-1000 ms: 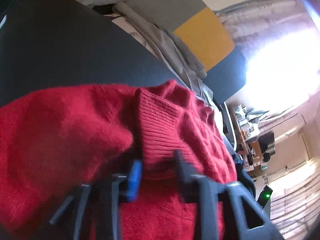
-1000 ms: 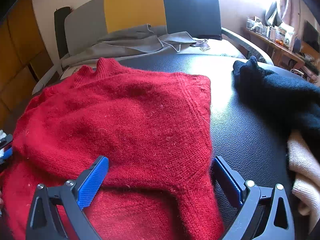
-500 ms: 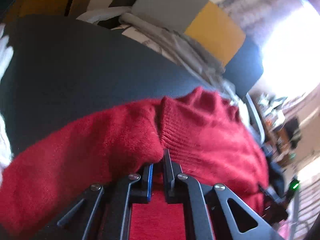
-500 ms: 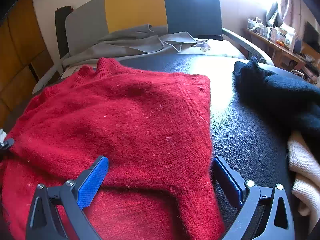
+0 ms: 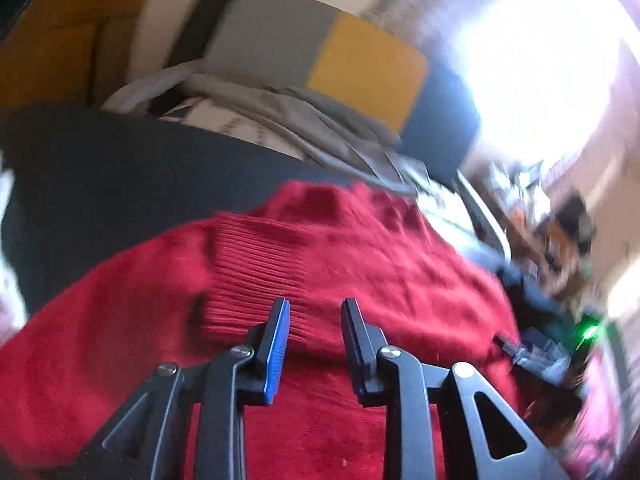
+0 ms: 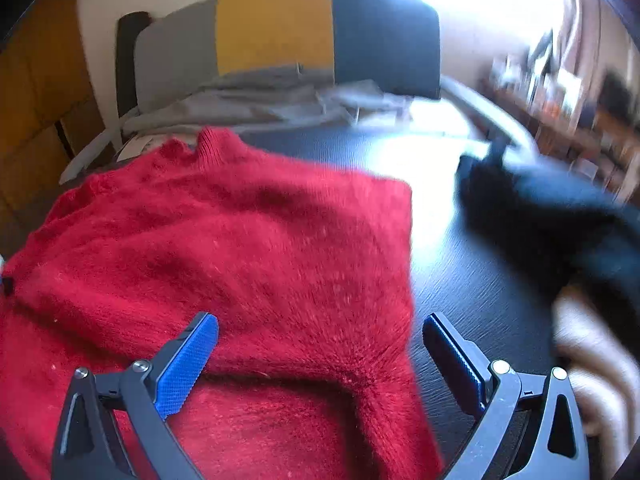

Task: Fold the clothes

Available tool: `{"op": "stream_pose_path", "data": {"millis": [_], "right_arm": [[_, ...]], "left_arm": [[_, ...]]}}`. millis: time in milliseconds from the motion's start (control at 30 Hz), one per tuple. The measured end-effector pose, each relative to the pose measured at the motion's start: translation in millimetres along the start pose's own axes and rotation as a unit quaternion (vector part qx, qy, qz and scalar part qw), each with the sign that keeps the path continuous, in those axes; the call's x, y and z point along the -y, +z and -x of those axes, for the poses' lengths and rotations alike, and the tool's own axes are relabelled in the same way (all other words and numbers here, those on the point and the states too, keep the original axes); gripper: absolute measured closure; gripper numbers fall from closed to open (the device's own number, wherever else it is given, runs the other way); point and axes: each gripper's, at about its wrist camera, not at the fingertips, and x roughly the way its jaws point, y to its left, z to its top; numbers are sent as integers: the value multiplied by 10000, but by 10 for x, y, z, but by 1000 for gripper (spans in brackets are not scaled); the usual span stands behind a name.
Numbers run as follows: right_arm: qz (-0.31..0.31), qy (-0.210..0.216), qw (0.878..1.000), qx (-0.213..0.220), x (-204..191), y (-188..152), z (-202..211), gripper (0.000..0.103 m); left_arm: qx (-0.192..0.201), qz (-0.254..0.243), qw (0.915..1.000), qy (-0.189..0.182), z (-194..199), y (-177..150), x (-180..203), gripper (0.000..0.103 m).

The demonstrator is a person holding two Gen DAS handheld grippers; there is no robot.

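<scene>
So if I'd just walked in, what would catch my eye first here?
The fuzzy red sweater spread over the dark table, filling both views. Next, the open right gripper with blue pads above its near edge. To the right lies a black garment, and a grey, yellow and navy chair back stands behind.

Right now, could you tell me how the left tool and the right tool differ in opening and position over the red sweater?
The left tool has only a narrow gap between its fingers; the right tool is spread wide. The left tool sits at the ribbed cuff of a folded-in sleeve, while the right tool straddles the red sweater at its right side edge, one finger over the black table. Neither grips any fabric.
</scene>
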Motion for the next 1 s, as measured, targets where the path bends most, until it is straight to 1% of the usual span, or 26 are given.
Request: {"op": "stream_pose_path", "data": {"millis": [67, 100, 200, 300, 333, 400, 433, 500, 633, 700, 767, 833, 867, 933, 1000], "right_arm": [[204, -49, 9996, 164, -91, 13, 86, 0], [324, 41, 9993, 153, -168, 12, 100, 0], [510, 204, 9985, -13, -345, 22, 47, 0], [628, 313, 9973, -197, -468, 14, -19, 0], [605, 338, 9970, -341, -465, -12, -83, 0], [627, 325, 9957, -599, -458, -94, -193, 0], [607, 365, 9956, -617, -442, -124, -195, 0], [613, 427, 9948, -699, -419, -135, -193, 0], [563, 490, 9951, -647, -383, -154, -186, 0], [535, 508, 9954, -611, -370, -161, -185, 0], [510, 523, 9957, -563, -357, -174, -175, 0], [501, 527, 9959, -539, -358, -175, -179, 0], [498, 528, 9960, -528, -360, -174, -182, 0], [485, 535, 9961, -509, -357, -175, -189, 0], [485, 529, 9961, -504, -359, -176, -190, 0]], "left_arm": [[-95, -138, 9998, -58, -122, 23, 103, 77], [-95, -175, 9998, -34, -149, 31, 131, 77], [-156, -263, 9995, 117, -242, 47, 163, 76], [-393, -243, 9983, 360, -338, -17, 70, 76], [-458, -255, 9978, 416, -366, -55, 29, 76], [-393, -383, 9978, 371, -359, -144, -27, 76], [-349, -412, 9980, 335, -343, -176, -49, 76], [-314, -326, 9986, 266, -318, -210, -99, 76], [-261, -70, 9995, 182, -300, -202, -160, 76], [-278, -2, 9994, 184, -217, -215, -158, 76], [-301, 82, 9994, 175, -95, -254, -171, 66], [-238, 276, 9993, 88, 109, -376, -260, 58], [-192, 372, 9991, 58, 244, -456, -328, 56], [-106, 562, 9984, 42, 526, -618, -480, 55], [-40, 749, 9969, 224, 858, -780, -697, 55]]}}
